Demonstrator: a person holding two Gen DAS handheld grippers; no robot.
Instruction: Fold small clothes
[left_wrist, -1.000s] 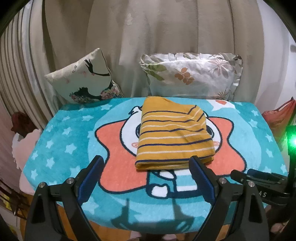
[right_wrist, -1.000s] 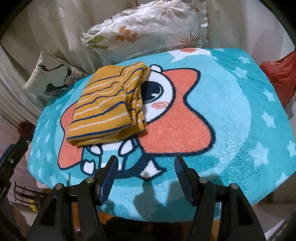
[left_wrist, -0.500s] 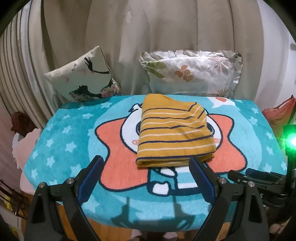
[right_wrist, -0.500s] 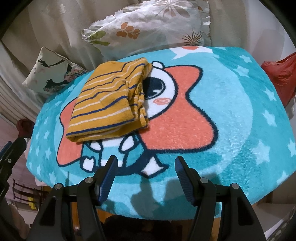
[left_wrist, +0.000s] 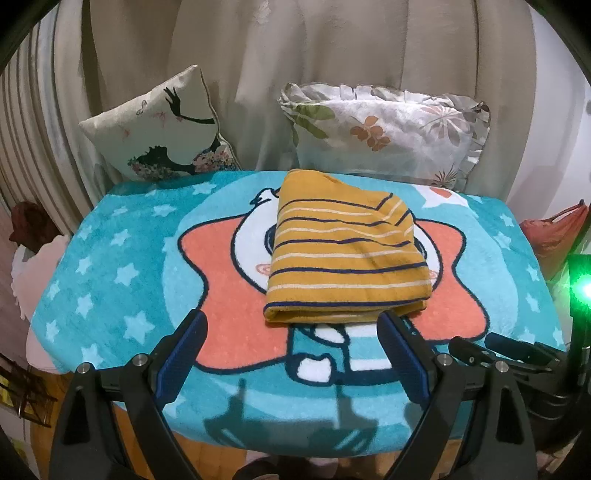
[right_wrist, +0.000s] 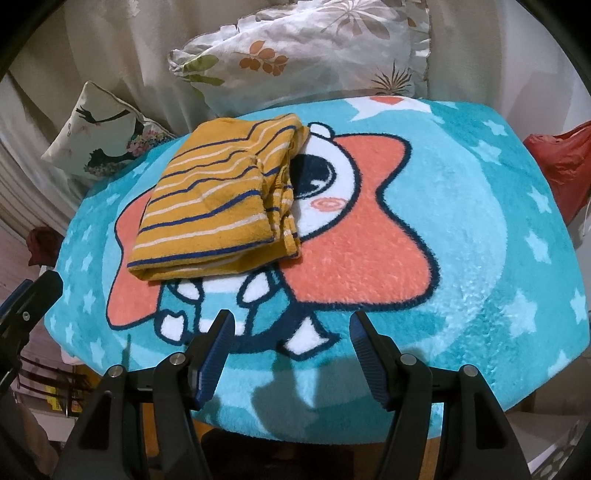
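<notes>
A mustard-yellow garment with navy and white stripes (left_wrist: 343, 251) lies folded into a compact rectangle on the turquoise cartoon blanket (left_wrist: 122, 266). It also shows in the right wrist view (right_wrist: 221, 199), up and left of centre. My left gripper (left_wrist: 291, 332) is open and empty, just in front of the garment's near edge. My right gripper (right_wrist: 291, 332) is open and empty over the blanket's front part, nearer and to the right of the garment.
Two pillows lean against the curtain behind the blanket: a bird-print one (left_wrist: 159, 133) at left and a floral one (left_wrist: 384, 129) at right. A red bag (right_wrist: 561, 166) sits off the right edge. The right gripper's body (left_wrist: 517, 354) shows at lower right in the left wrist view.
Both grippers have drawn back slightly toward the blanket's front edge and stayed open. The folded garment has not moved.
</notes>
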